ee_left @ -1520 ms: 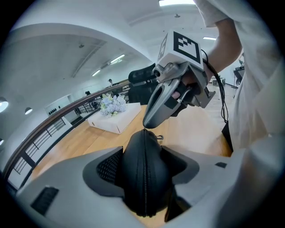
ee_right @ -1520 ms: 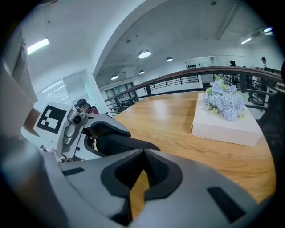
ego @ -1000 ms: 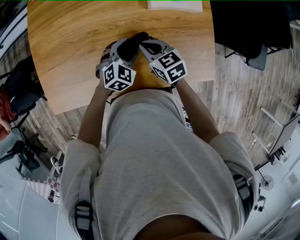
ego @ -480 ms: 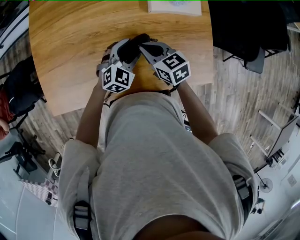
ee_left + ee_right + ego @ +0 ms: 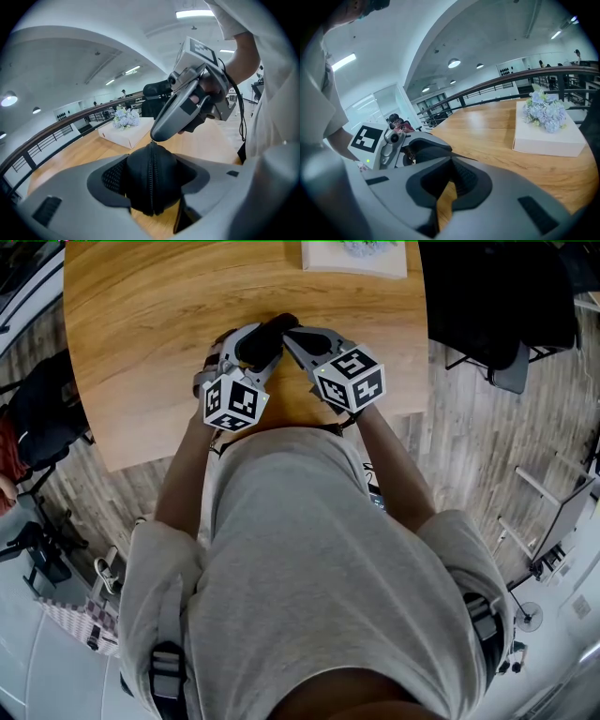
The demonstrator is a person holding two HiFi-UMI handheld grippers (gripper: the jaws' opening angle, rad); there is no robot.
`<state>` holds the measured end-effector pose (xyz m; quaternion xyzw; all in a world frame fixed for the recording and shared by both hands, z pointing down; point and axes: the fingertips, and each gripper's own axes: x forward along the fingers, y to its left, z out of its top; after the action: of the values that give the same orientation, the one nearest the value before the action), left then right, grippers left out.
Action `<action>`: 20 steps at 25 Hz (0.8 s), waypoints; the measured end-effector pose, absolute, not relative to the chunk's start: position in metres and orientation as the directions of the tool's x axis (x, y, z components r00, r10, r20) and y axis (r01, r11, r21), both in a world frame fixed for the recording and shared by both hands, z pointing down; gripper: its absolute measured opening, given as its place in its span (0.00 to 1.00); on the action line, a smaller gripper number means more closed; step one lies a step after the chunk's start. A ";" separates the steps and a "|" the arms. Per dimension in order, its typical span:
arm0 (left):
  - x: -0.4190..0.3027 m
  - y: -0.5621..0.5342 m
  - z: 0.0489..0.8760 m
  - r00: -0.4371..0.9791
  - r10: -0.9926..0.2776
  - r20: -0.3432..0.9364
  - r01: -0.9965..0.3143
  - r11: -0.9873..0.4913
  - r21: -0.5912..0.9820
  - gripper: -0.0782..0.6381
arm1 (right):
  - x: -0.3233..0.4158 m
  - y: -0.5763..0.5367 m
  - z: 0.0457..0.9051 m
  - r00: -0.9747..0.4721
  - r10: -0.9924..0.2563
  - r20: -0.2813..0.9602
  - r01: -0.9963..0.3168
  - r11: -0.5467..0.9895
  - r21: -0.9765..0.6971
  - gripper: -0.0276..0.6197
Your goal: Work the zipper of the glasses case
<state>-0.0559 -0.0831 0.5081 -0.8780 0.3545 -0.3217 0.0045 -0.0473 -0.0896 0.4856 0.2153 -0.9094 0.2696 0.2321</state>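
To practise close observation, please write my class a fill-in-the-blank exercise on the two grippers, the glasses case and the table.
1. The left gripper is shut on a ____ oval zippered glasses case.
2. The right gripper, its tip at the top end of the case's zipper, has its jaws ____.
3. The white box topped with pale blue flowers rests on the ____ table.
Missing words: black; shut; wooden.

Left tool (image 5: 246,345), right tool (image 5: 294,335), black case (image 5: 270,330)
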 end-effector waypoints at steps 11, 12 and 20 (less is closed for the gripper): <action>-0.052 -0.093 0.513 0.512 -0.612 0.604 -0.625 -0.747 -0.227 0.50 | -0.064 -0.079 0.467 -0.823 -0.255 0.507 -0.482 0.787 -0.386 0.08; -0.052 -0.094 0.512 0.510 -0.612 0.604 -0.625 -0.746 -0.228 0.50 | -0.064 -0.079 0.466 -0.825 -0.255 0.504 -0.479 0.788 -0.385 0.08; -0.053 -0.090 0.481 0.570 -0.674 0.470 -0.612 -0.730 -0.305 0.50 | -0.050 -0.092 0.456 -0.837 -0.289 0.464 -0.496 0.758 -0.423 0.08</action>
<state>-0.0529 -0.0901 0.4810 -0.8843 0.3636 -0.2878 0.0539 -0.0502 -0.0921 0.4556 0.2137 -0.9185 0.2740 0.1888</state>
